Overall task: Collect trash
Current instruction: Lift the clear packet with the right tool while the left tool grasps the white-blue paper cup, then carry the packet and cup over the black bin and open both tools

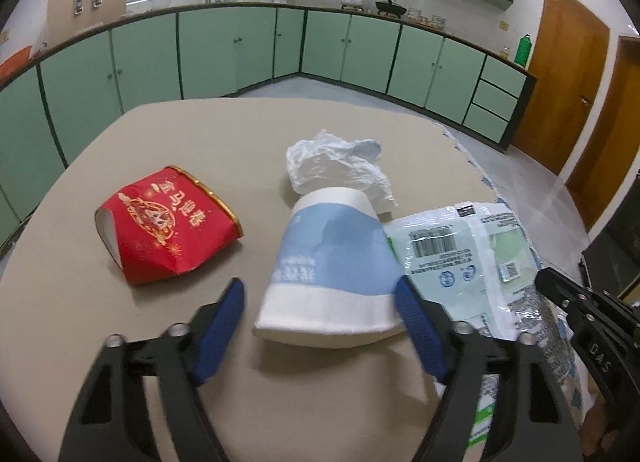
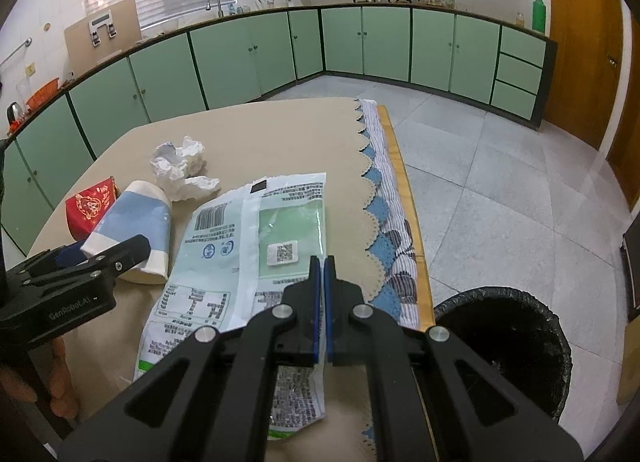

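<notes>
Paper and plastic trash, 4 items, all lie on the table [image 2: 280,126]: left gripper [image 1: 320,302] jaws apart around the blue cup [image 1: 332,262], right gripper [image 2: 322,262] jaws together over the wrapper [image 2: 240,230], bin [image 2: 504,342] apparently empty.

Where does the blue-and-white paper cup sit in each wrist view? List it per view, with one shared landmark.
Left wrist: blue-and-white paper cup lies centre, between the open left gripper fingers.
Right wrist: cup lies left of centre.
Shared landmark: crumpled white tissue just beyond it.

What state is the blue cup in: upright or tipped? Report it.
Tipped. The blue cup lies on its side on the table, its long side flat along the surface and its ends facing sideways.
</notes>
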`<state>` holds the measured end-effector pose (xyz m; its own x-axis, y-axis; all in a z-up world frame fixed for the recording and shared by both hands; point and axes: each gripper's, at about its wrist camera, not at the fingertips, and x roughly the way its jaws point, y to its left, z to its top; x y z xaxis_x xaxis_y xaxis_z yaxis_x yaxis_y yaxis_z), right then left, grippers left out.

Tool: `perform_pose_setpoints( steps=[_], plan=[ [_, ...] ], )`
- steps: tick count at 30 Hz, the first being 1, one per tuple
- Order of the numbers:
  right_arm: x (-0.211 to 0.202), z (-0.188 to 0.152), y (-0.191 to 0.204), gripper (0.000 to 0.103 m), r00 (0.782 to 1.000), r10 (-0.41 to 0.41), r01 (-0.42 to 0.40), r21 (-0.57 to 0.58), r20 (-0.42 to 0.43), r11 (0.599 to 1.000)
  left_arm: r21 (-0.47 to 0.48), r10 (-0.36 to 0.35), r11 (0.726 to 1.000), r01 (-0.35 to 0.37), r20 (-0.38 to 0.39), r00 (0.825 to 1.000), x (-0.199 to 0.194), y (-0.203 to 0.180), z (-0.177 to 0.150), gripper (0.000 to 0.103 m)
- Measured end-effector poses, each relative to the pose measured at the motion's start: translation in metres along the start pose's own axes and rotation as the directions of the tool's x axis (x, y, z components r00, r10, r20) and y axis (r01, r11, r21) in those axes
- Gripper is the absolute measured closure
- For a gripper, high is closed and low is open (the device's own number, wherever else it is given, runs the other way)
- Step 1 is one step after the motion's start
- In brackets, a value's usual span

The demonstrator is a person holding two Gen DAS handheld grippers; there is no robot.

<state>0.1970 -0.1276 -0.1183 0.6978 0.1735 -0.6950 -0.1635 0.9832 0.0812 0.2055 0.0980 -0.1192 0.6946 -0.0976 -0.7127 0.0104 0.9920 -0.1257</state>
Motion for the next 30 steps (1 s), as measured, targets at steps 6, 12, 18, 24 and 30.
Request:
perform_pose_setpoints(
  steps=[6, 12, 18, 24, 30],
  plan=[
    [-0.002, 0.000, -0.003, 0.102, 1.000, 0.008, -0.008, 0.016, 0.007, 1.000, -0.018, 0.022, 1.000, -0.021, 0.041, 0.999, -0.010, 0.003, 0.001, 0.071],
    [-0.018, 0.001, -0.004, 0.102, 0.999, 0.018, -0.019, 0.020, 0.048, 1.000, -0.003, 0.033, 0.999, -0.033, 0.091, 0.995, -0.026, -0.004, 0.000, 0.079],
    [-0.042, 0.005, -0.007, 0.102, 0.996, 0.012, -0.013, 0.015, 0.088, 1.000, 0.010, 0.042, 0.999, -0.043, 0.139, 0.989, -0.049, -0.006, 0.001, 0.079],
    [-0.072, 0.011, -0.006, 0.102, 0.990, 0.005, -0.005, 0.003, 0.138, 1.000, 0.039, 0.020, 0.999, -0.027, 0.186, 0.982, -0.076, -0.019, 0.004, 0.079],
    [-0.108, 0.013, -0.017, 0.102, 0.980, -0.025, 0.025, 0.000, 0.196, 1.000, 0.071, -0.026, 0.997, 0.011, 0.213, 0.977, -0.096, -0.041, 0.007, 0.079]
  ],
)
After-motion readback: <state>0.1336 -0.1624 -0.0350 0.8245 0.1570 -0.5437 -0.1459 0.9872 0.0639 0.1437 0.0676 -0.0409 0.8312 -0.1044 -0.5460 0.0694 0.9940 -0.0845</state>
